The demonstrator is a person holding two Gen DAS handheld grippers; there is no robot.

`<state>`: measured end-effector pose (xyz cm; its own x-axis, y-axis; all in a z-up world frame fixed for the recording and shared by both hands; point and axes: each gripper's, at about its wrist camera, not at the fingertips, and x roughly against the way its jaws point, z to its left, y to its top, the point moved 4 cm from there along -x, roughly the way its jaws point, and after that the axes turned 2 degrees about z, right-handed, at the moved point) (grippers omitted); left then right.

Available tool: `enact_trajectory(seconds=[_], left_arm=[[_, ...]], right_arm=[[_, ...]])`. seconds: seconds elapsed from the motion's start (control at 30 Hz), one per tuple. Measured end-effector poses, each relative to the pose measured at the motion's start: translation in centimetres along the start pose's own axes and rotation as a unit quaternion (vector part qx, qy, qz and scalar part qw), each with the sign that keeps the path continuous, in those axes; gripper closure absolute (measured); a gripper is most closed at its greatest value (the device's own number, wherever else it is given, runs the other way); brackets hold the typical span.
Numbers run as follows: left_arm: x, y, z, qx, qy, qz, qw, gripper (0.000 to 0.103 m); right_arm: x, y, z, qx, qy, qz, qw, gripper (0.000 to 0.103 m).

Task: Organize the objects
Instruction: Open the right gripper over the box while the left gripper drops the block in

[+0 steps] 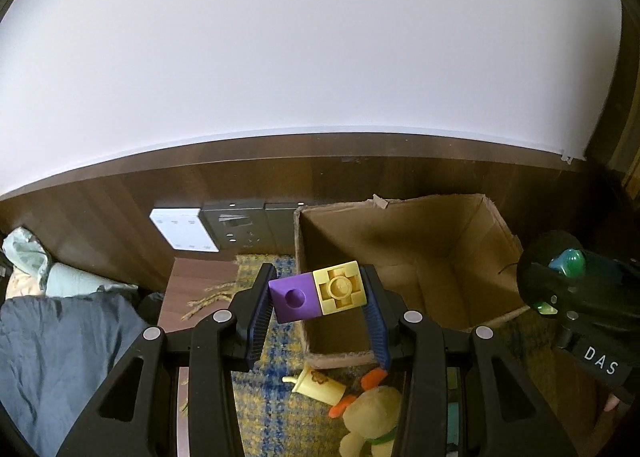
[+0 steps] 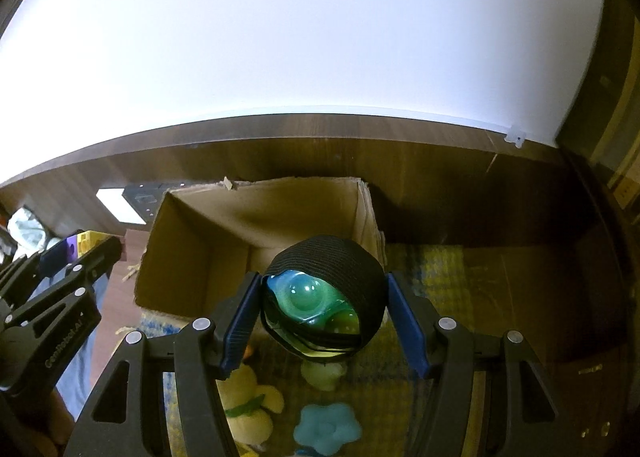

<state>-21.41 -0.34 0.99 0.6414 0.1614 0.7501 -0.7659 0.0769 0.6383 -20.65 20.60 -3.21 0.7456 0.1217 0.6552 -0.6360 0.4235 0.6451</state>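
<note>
My left gripper (image 1: 318, 293) is shut on a pair of joined toy blocks, one purple (image 1: 293, 298) and one yellow (image 1: 340, 288), held in the air at the near left corner of an open cardboard box (image 1: 420, 253). My right gripper (image 2: 324, 303) is shut on a round black-banded toy with a green-blue bubble face (image 2: 316, 303), held above the box's (image 2: 224, 241) near right part. The right gripper with its toy (image 1: 560, 277) shows at the right of the left wrist view. The left gripper and its blocks (image 2: 82, 245) show at the left of the right wrist view.
On the patterned rug (image 1: 272, 377) below lie a yellow plush dog (image 1: 372, 421), a pale yellow toy cup (image 1: 316, 383), a blue star shape (image 2: 328, 429) and a pale green toy (image 2: 324, 373). A dark wood wall panel (image 1: 360, 181) stands behind the box. Bedding (image 1: 60, 357) lies at left.
</note>
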Motion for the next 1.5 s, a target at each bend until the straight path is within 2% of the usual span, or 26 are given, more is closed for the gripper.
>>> enact_trajectory(seconds=[0.6, 0.63, 0.7, 0.77, 0.8, 1.0, 1.4, 1.5], left_arm=[[-2.9, 1.1, -0.6, -0.010, -0.003, 0.012, 0.9999, 0.061], [-2.9, 1.1, -0.6, -0.010, -0.002, 0.012, 0.9999, 0.059], [-2.8, 1.0, -0.6, -0.012, 0.003, 0.009, 0.9999, 0.042], [-2.6, 1.0, -0.6, -0.014, 0.012, 0.005, 0.9998, 0.031], [-2.6, 1.0, -0.5, -0.014, 0.014, 0.004, 0.9998, 0.029], [-2.3, 0.8, -0.3, -0.010, 0.020, 0.003, 0.9997, 0.025], [-0.8, -0.2, -0.3, -0.012, 0.024, -0.004, 0.9996, 0.023], [-0.2, -0.7, -0.3, -0.012, 0.025, -0.006, 0.9996, 0.020]], right_arm=[[-2.6, 1.7, -0.1, 0.004, 0.001, 0.008, 1.000, 0.039], [-2.6, 1.8, -0.2, 0.004, 0.001, 0.007, 1.000, 0.039], [-2.4, 1.8, -0.2, 0.003, -0.002, 0.002, 1.000, 0.029], [-2.3, 1.9, -0.2, 0.004, -0.005, -0.004, 1.000, 0.023], [-2.2, 2.0, -0.2, 0.004, -0.007, -0.005, 1.000, 0.022], [-1.8, 1.8, -0.8, -0.004, -0.013, -0.008, 1.000, 0.021], [-0.8, 0.5, -1.0, -0.015, -0.016, -0.008, 1.000, 0.021], [-0.3, -0.1, -1.1, -0.019, -0.018, -0.009, 1.000, 0.013]])
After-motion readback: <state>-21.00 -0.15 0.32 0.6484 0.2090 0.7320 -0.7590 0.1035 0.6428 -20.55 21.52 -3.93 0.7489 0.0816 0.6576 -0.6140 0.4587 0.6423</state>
